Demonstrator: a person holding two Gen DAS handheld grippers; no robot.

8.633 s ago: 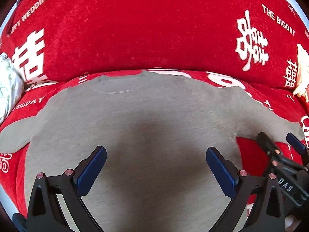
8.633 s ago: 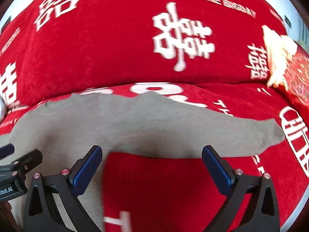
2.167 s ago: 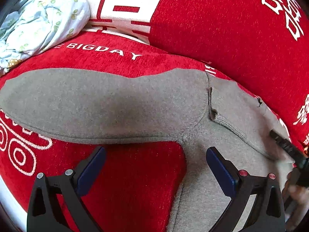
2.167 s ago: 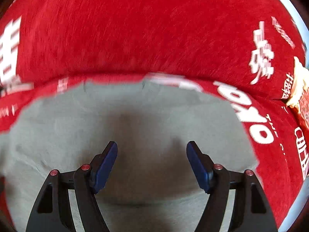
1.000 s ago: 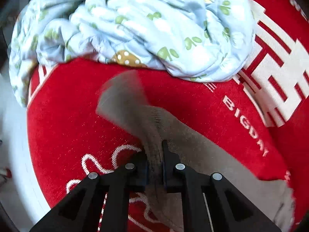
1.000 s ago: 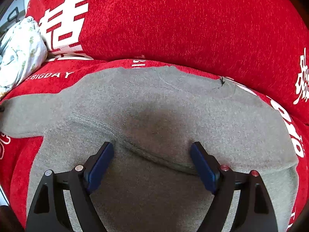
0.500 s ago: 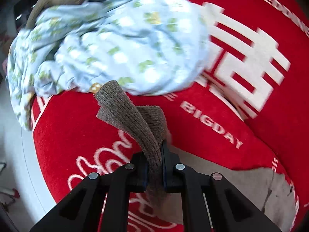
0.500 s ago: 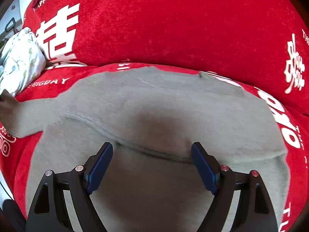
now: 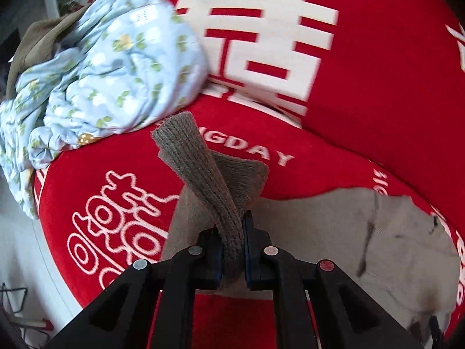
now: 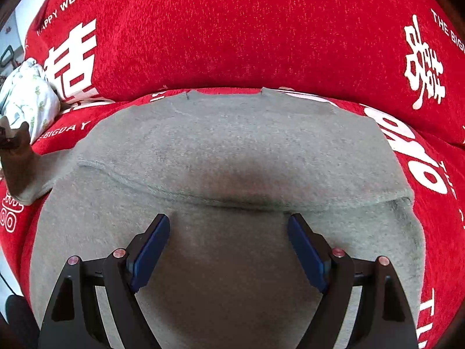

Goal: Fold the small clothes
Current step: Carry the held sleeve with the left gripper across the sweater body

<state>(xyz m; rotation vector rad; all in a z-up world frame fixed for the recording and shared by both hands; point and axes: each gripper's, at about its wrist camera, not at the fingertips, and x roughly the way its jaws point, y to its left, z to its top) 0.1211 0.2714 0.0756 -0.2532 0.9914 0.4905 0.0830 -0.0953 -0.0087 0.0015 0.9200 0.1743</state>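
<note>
Left gripper (image 9: 232, 250): jaws clenched on the ribbed cuff (image 9: 203, 174) of the grey sweater's left sleeve. The cuff stands up out of the jaws, twisted, free end flopping up and away from the camera. The sleeve trails down from the cuff to the garment body.

Right gripper (image 10: 228, 250): jaws released, wide apart, nothing between them, hovering over the lower body of the grey sweater (image 10: 232, 151). Contact with the fabric cannot be told.

Sweater lies spread flat on the seat of the red sofa cover (image 10: 261, 29), neckline toward the backrest. In the right wrist view its right sleeve appears already folded across the chest, leaving a ridge line running across the body. The left sleeve is lifted at the far left edge of that view.

Further out: a crumpled pale blue floral garment (image 9: 110, 67) sits at the left end of the seat, close to the raised cuff, with a brown cloth (image 9: 37, 43) behind it.

Judgement: step in hand is carrying the left sleeve over the body.

Risks:
- Grip is at the cuff only, so the sleeve may land twisted or bunched.
- Nothing visibly pins the body, so the pull could drag it or disturb the first fold.
- Knit may slip from the narrow pinch.
</note>
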